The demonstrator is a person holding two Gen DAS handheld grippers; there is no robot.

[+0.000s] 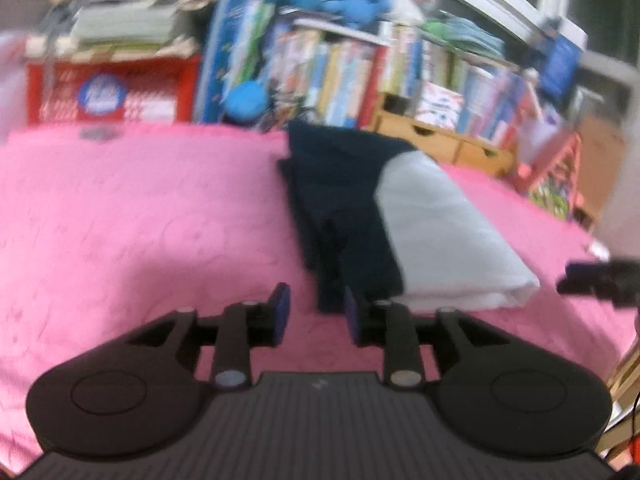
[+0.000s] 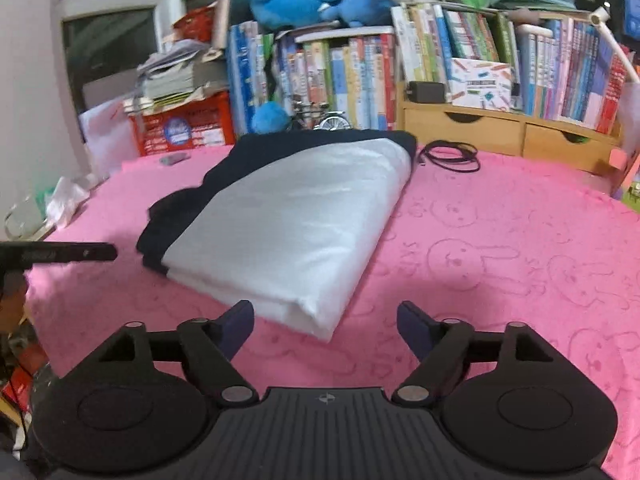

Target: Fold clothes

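The folded garment [image 2: 288, 220] lay on the pink worktop [image 2: 500, 240]; near it both the left gripper [image 1: 316, 312] and the right gripper [image 2: 326, 320] hovered with fingers released, grasping nothing.

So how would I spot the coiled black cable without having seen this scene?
Start from the pink cloth covering the table. Near its far edge, just right of the folded white and navy garment, in front of the wooden drawers, lies the coiled black cable: the only thin looped thing there.
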